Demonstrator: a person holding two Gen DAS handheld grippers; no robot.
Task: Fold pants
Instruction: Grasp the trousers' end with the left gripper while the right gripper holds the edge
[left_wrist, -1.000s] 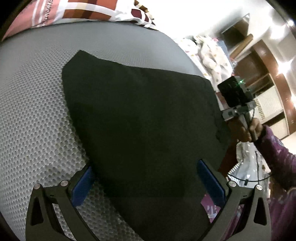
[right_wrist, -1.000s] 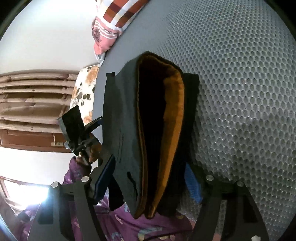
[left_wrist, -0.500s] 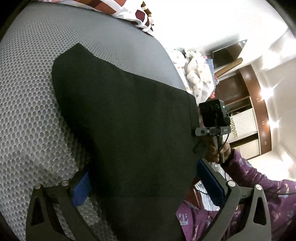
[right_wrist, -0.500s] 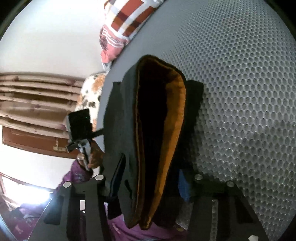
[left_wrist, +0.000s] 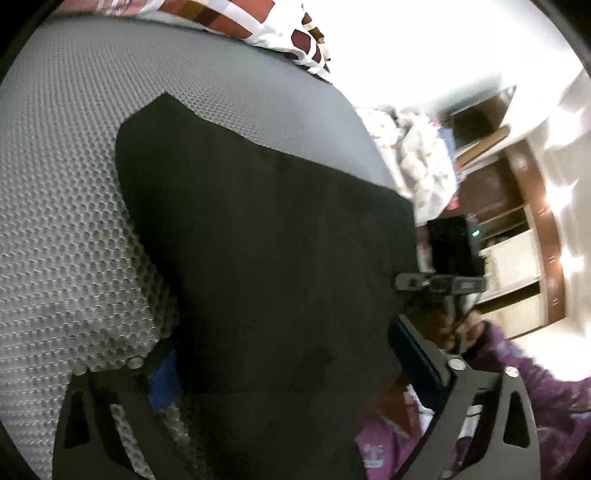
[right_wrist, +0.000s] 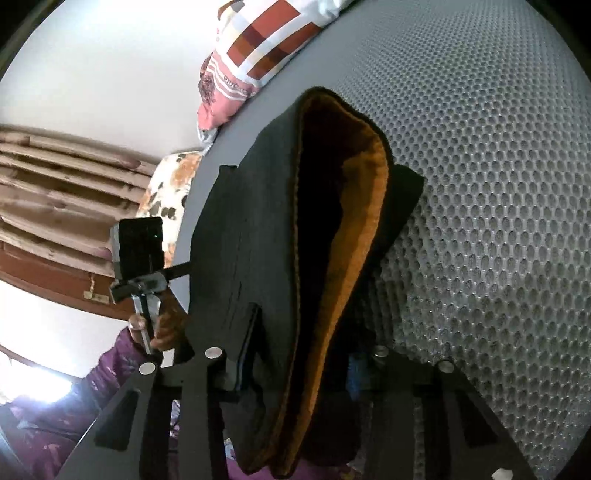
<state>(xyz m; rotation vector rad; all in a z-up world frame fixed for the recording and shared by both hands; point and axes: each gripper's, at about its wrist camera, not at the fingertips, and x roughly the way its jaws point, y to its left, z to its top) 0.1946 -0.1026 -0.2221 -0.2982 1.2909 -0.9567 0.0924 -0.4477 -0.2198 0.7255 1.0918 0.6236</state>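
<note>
Pants (left_wrist: 266, 258): one black pair, lying folded on the grey honeycomb-mesh mattress (left_wrist: 66, 206). In the left wrist view they spread between the two fingers of the left gripper (left_wrist: 282, 360), whose wide-set jaws are closing, the cloth between them; whether the blue pads press it I cannot tell. One checked pillow (left_wrist: 236, 26) lies at the far edge, and one hand (left_wrist: 454, 328) in a purple sleeve holds the other gripper. In the right wrist view the pants (right_wrist: 258, 258) show their orange lining (right_wrist: 354, 258). The right gripper (right_wrist: 301, 363) is closing on that edge, narrow, both fingers against the cloth. One checked pillow (right_wrist: 258, 48) appears beyond.
</note>
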